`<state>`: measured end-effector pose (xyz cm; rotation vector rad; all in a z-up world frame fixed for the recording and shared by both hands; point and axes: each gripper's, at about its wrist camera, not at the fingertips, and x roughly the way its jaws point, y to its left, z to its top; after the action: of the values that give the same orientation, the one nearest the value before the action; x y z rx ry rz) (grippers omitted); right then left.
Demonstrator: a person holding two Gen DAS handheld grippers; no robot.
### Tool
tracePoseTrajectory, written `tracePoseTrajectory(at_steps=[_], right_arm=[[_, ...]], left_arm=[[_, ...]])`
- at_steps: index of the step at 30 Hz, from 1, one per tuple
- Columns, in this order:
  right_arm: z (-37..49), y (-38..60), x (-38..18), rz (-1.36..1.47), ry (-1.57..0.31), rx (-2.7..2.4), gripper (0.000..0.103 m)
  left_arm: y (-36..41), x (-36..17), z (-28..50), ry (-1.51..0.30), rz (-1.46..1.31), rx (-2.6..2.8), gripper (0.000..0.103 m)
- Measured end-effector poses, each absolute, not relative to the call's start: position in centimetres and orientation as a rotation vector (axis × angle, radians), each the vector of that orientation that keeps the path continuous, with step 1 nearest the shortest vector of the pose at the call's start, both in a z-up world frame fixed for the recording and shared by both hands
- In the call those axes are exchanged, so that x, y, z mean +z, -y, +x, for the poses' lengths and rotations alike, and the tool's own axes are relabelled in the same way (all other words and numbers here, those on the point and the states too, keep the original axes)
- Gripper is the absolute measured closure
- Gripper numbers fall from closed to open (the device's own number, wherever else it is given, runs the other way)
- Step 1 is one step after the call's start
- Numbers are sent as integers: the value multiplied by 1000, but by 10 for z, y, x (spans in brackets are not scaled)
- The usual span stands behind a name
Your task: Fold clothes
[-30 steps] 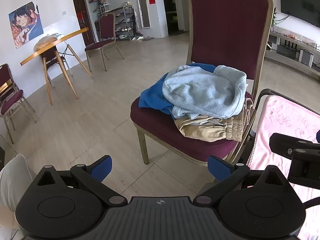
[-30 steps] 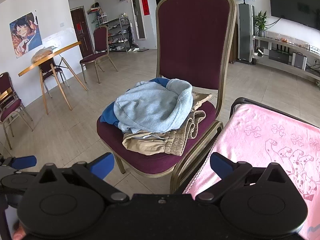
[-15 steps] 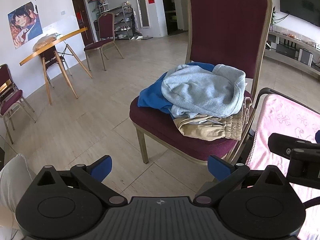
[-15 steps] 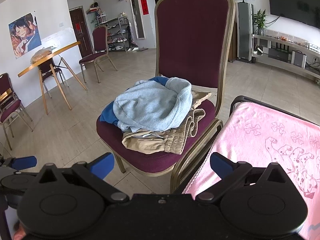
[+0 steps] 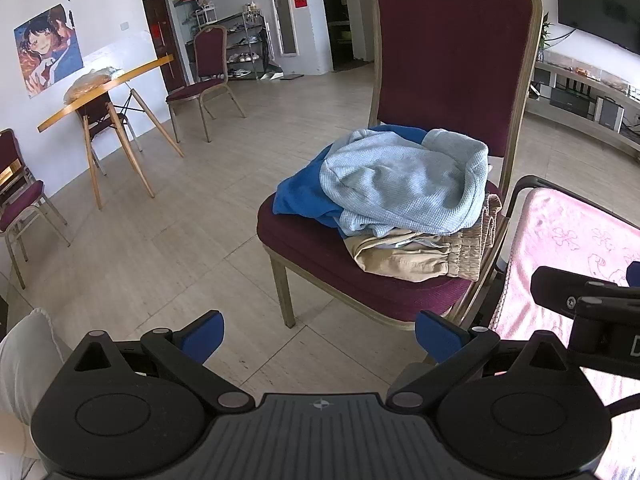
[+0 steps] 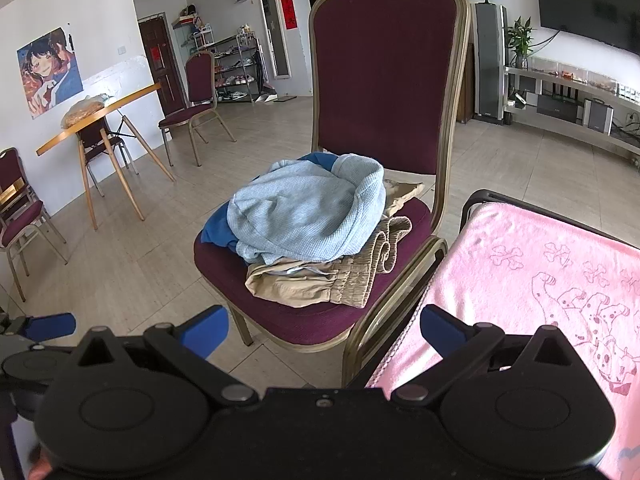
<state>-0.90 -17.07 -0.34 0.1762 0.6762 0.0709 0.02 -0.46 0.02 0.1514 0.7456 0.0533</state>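
A heap of clothes lies on the seat of a maroon chair (image 5: 316, 248) (image 6: 296, 320). On top is a light blue waffle-knit top (image 5: 404, 184) (image 6: 308, 212), over a dark blue garment (image 5: 300, 196) (image 6: 218, 232) and tan trousers (image 5: 408, 256) (image 6: 316, 280). My left gripper (image 5: 320, 332) is open and empty, short of the chair's front edge. My right gripper (image 6: 324, 328) is open too, holding nothing, low in front of the chair's right corner. To the right lies a pink printed cloth (image 5: 568, 240) (image 6: 528, 280) on a black-framed surface.
A wooden trestle table (image 5: 108, 88) (image 6: 100, 116) and more maroon chairs (image 5: 208, 76) (image 6: 196, 96) stand at the left and back. A low shelf unit (image 6: 568, 96) runs along the right wall. Tiled floor (image 5: 160, 240) lies open left of the chair. White fabric (image 5: 24, 356) shows at lower left.
Both views have shifted only slightly; the chair and clothes sit marginally nearer and more centred. The clothes have not moved and both grippers stay open.
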Motion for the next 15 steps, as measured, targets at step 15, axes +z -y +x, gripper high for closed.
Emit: tracePoseTrajectory(at_steps=[15], right_arm=[[-8, 171, -4, 185, -682, 72, 0]], left_arm=[[5, 0, 0, -748, 147, 51, 1]])
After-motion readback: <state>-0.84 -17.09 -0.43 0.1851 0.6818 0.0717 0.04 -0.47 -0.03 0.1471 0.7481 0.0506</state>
